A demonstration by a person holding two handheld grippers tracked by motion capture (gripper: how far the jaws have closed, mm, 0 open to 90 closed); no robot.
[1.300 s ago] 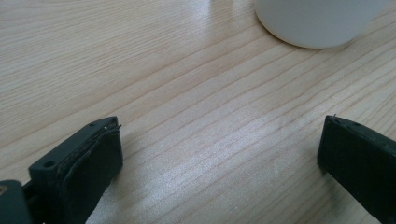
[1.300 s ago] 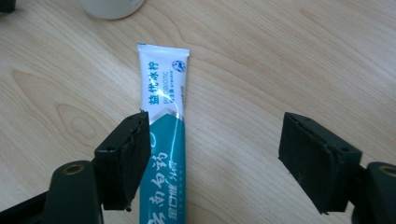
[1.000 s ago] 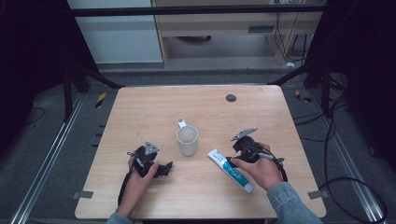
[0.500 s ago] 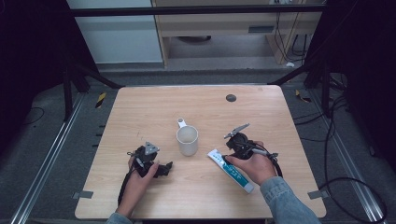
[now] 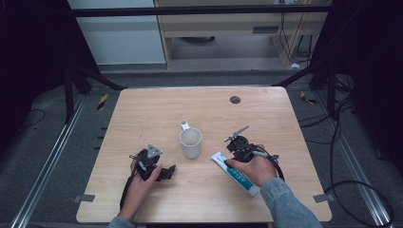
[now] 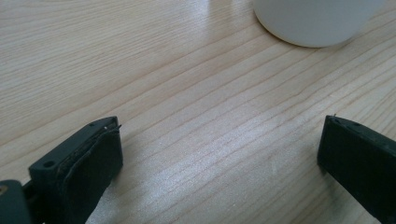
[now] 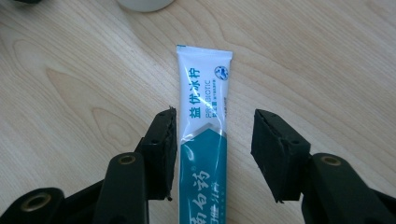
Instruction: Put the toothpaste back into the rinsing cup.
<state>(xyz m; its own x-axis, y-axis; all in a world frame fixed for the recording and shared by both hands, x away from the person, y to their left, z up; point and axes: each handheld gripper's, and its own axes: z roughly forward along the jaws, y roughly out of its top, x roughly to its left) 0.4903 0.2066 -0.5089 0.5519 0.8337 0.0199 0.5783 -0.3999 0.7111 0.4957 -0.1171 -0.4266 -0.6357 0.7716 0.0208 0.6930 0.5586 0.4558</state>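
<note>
From above, your right gripper is straddling the toothpaste tube lying right of the mug. Your left gripper is resting with jaws apart, nothing between. Right gripper view: the jaws, just closing, are bracketing the tube's long axis without clamping.

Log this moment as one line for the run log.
right gripper: jaws closing astride tube, right pad not touching | left gripper: open, on table | mug: upright, between hands

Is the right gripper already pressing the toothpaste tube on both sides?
Apart on one side. In the right gripper view, the toothpaste tube lies between the closing jaws of the right gripper; bare table shows between tube and right-hand pad.
</note>
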